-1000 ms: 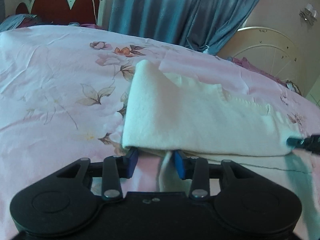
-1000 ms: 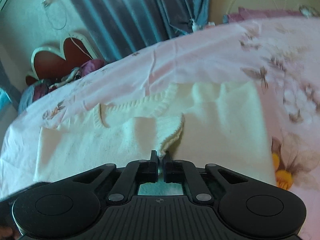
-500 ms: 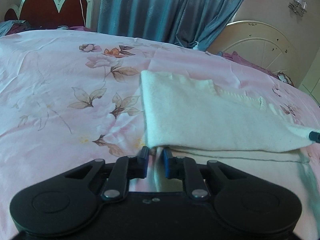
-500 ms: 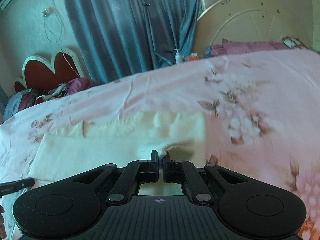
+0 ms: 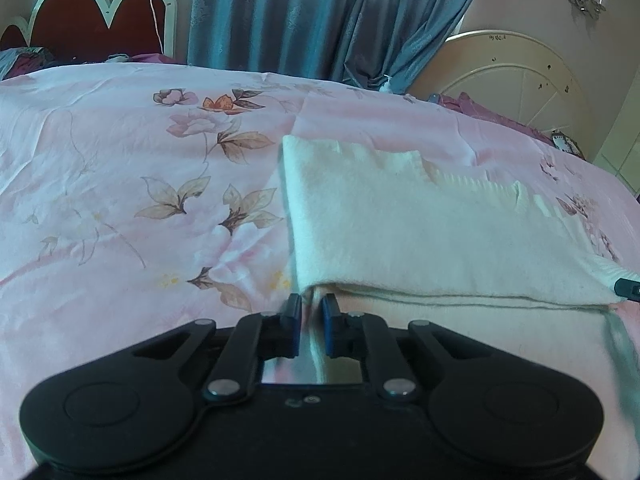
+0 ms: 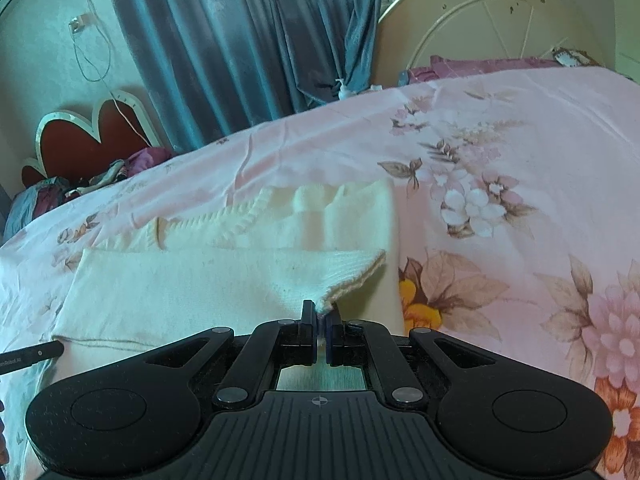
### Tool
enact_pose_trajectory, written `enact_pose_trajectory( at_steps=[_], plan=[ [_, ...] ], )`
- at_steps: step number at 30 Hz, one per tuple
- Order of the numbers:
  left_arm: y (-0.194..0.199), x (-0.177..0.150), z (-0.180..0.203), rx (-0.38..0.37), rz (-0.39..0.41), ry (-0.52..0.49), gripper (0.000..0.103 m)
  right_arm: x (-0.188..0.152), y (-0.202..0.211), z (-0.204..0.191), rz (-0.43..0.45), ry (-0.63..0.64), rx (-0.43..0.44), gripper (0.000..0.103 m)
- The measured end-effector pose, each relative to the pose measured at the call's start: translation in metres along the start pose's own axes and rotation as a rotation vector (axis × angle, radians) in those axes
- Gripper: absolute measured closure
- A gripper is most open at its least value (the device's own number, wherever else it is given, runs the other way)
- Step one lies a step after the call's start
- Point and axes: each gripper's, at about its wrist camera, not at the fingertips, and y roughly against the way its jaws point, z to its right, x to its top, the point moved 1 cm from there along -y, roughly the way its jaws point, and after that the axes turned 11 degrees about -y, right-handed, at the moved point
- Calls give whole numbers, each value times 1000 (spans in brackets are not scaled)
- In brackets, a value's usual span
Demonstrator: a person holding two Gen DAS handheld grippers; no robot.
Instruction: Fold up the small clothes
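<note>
A small cream knitted garment [image 5: 420, 236] lies on the pink floral bedsheet [image 5: 120, 184], with one half folded over the other. My left gripper [image 5: 308, 304] is shut on the near left corner of the folded layer. My right gripper [image 6: 320, 312] is shut on the ribbed corner of the garment [image 6: 224, 276] at its near right side. The right gripper's tip shows at the right edge of the left wrist view [image 5: 626, 289], and the left gripper's tip shows at the left edge of the right wrist view [image 6: 32, 354].
The bed's red scalloped headboard [image 5: 100, 24] stands at the back left, blue-grey curtains [image 5: 320, 20] behind the bed, and a cream round footboard [image 5: 516, 80] at the back right. Dark clothes [image 6: 80, 184] lie near the headboard. A small bottle [image 6: 345, 89] stands by the curtain.
The left gripper has shut on the garment's corner. Both grippers have carried the folded layer across and lowered it, so it lies flatter over the lower layer.
</note>
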Motion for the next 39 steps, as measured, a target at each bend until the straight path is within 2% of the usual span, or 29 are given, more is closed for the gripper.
enact_pose_trajectory(
  at_steps=[4, 7, 10, 14, 16, 17, 19, 22, 25, 27, 29, 31, 33, 37, 39],
  plan=[
    [6, -2, -1, -14, -9, -19, 92, -3, -6, 3, -28, 7, -32, 100],
    [33, 0, -2, 9, 75, -38, 79, 1, 9, 7, 55, 17, -99, 100],
    [37, 11, 5, -31, 122, -59, 79, 8, 21, 2, 99, 23, -65, 100],
    [8, 18, 27, -75, 88, -109, 79, 5, -2, -14, 25, 76, -35, 100],
    [-8, 9, 31, -81, 16, -141, 78, -4, -23, -12, -72, 111, -91, 100],
    [-9, 4, 32, -82, 11, -163, 78, -9, -27, -9, -100, 120, -91, 100],
    [-3, 4, 32, -83, -7, -192, 78, -8, -17, -7, -78, 114, -77, 100],
    [4, 17, 24, -97, 47, -164, 80, -1, -6, -4, 15, 81, -46, 100],
    [-8, 41, 23, -103, 80, -159, 80, 13, -23, -12, 4, 75, -36, 100],
    [-27, 56, 29, -100, 78, -186, 79, 19, -39, -19, -10, 110, -40, 100],
    [-50, 65, 29, -101, 42, -198, 76, 24, -61, -20, -37, 126, -69, 100],
    [-61, 73, 22, -106, 19, -177, 76, 32, -67, -14, -18, 109, -86, 100],
    [-49, 79, 10, -68, 43, -155, 79, 39, -64, -6, 18, 86, -143, 100],
    [-1, 73, -25, -69, 188, -12, 78, 42, -42, 1, 48, 92, -88, 100],
    [1, 73, -20, -84, 187, -28, 78, 37, -41, -1, 34, 81, -65, 100]
  ],
)
